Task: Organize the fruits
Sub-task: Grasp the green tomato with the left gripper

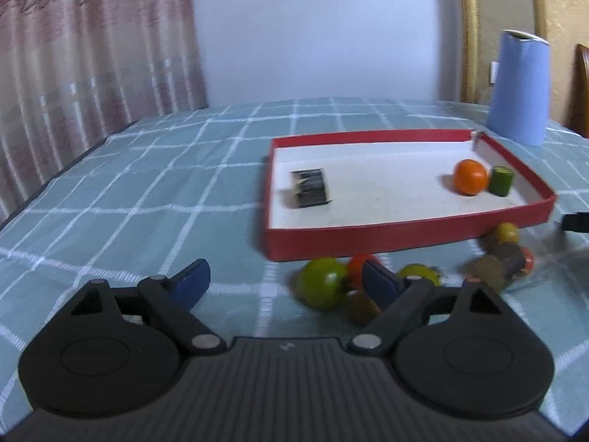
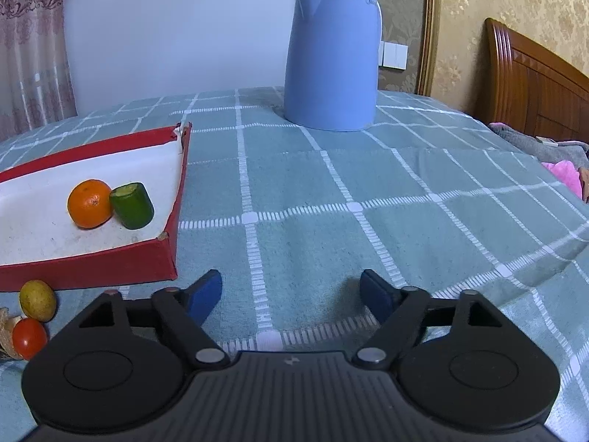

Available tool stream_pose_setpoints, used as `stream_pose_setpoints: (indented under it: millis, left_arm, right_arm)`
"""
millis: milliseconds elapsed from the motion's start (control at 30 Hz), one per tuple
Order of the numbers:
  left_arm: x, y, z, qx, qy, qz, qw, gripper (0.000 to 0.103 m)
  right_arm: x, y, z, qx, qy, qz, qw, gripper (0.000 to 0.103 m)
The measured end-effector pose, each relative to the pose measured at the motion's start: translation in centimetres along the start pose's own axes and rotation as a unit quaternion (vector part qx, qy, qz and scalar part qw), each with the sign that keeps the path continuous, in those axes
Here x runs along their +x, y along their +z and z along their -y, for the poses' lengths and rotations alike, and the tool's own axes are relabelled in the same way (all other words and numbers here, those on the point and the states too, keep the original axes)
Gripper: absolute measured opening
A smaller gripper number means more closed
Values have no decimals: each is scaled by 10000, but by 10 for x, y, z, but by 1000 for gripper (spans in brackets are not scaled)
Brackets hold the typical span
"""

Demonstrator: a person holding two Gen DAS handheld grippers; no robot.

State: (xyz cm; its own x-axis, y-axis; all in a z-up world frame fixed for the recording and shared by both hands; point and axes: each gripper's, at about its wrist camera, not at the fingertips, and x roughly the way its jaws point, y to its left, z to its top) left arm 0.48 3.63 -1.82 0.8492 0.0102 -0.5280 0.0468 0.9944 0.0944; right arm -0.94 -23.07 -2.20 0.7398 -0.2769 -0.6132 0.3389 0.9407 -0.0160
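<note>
Resting on a table draped in a teal checked cloth, a shallow red cardboard tray with a white floor was seen holding a round orange tangerine, a short green cylindrical fruit piece touching its right side, and a dark rectangular block towards the tray's left end. Loose fruit was scattered just before the tray's near wall: a green round fruit, a small red tomato and a yellowish oval fruit among blurred others. The left gripper was held with jaws spread and empty, its right finger in front of the green fruit. The right gripper was likewise parted over bare cloth, nothing gripped. A tall blue plastic kettle was stood at the far right.
</note>
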Motion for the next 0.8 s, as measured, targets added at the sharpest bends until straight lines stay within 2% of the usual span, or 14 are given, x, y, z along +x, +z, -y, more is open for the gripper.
stream_pose_setpoints:
  millis: [133, 300, 400, 533, 633, 733, 767, 800]
  left_arm:
    - [6, 0, 3, 128, 219, -35, 9997, 88]
    - [9, -1, -16, -171, 110, -100, 9997, 89]
    - [16, -2, -13, 8, 0, -224, 9997, 90]
    - [17, -1, -1, 287, 218, -134, 9993, 87]
    - [17, 1, -4, 211, -22, -199, 9996, 70]
    - [8, 0, -8, 186, -294, -176, 9992, 48]
    - [6, -1, -10, 177, -469, -156, 9986, 36]
    - [6, -2, -13, 125, -675, -200, 9974, 31]
  right_arm:
    - [0, 0, 1, 25, 20, -4, 10000, 83]
    - [0, -1, 2, 61, 46, -13, 10000, 83]
    - [0, -1, 2, 62, 26, -18, 10000, 85]
    - [0, -1, 4, 91, 30, -28, 10000, 86]
    - [0, -1, 3, 88, 27, -30, 10000, 86]
    - [0, -1, 3, 111, 45, -33, 9999, 86]
    - [0, -1, 4, 115, 47, -35, 9999, 86]
    - [0, -1, 4, 116, 47, -36, 9999, 86]
